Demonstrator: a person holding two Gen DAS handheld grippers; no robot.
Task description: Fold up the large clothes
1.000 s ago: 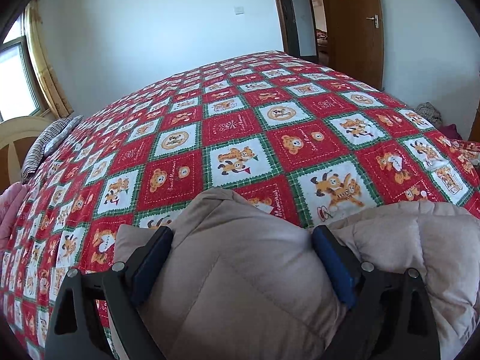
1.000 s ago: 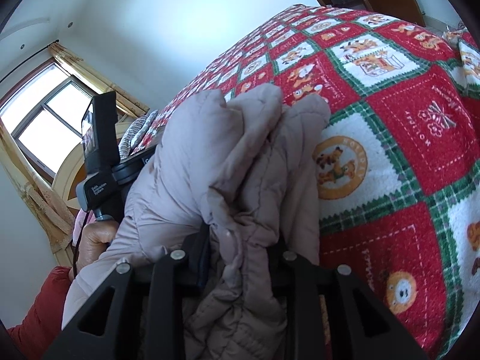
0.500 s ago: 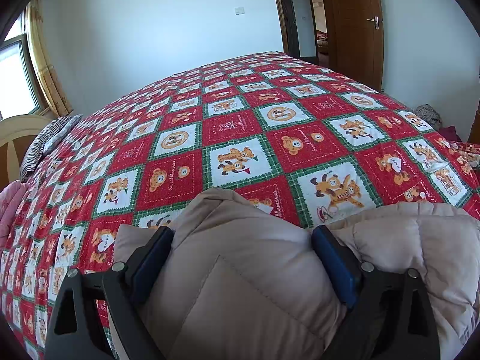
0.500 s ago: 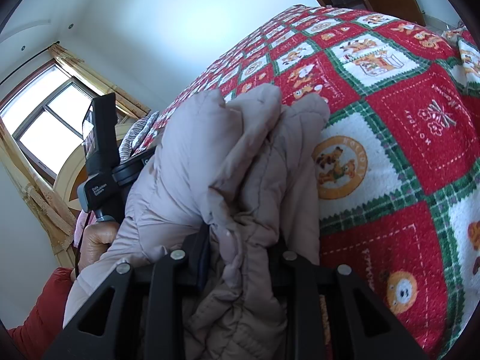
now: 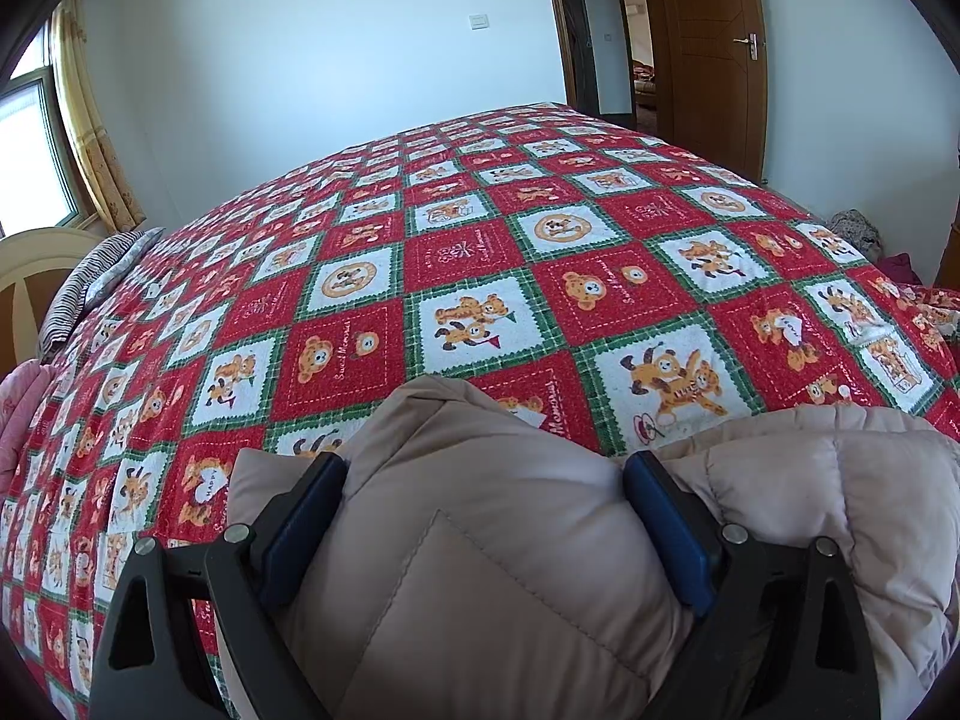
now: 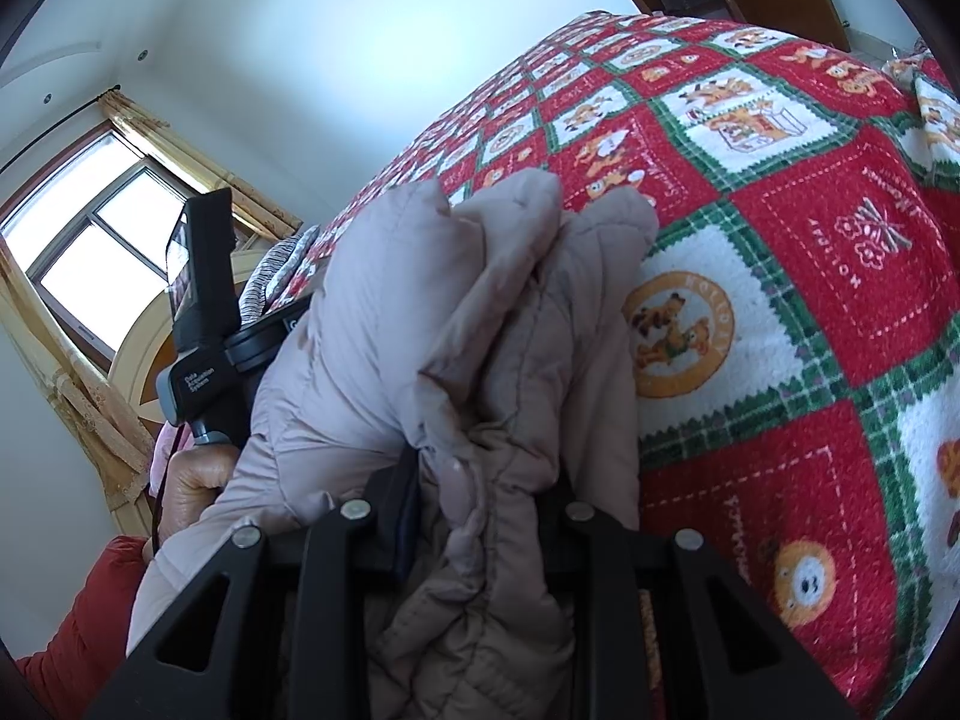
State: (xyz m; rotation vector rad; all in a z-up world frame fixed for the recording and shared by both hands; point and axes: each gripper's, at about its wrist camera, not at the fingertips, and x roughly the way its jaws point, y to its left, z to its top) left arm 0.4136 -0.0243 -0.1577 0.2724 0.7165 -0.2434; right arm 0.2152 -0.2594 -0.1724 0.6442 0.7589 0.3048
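A beige puffer jacket lies bunched at the near edge of a bed with a red, white and green bear-pattern blanket. My left gripper has its blue-padded jaws wide apart, with a thick fold of the jacket bulging between them. My right gripper is shut on a bunched fold of the same jacket, held above the blanket. The left gripper's handle and the hand holding it show in the right wrist view, behind the jacket.
A wooden door stands open at the far right. A window with yellow curtains and a headboard are at the left. A striped pillow lies by the headboard. Clothes lie at the bed's right side.
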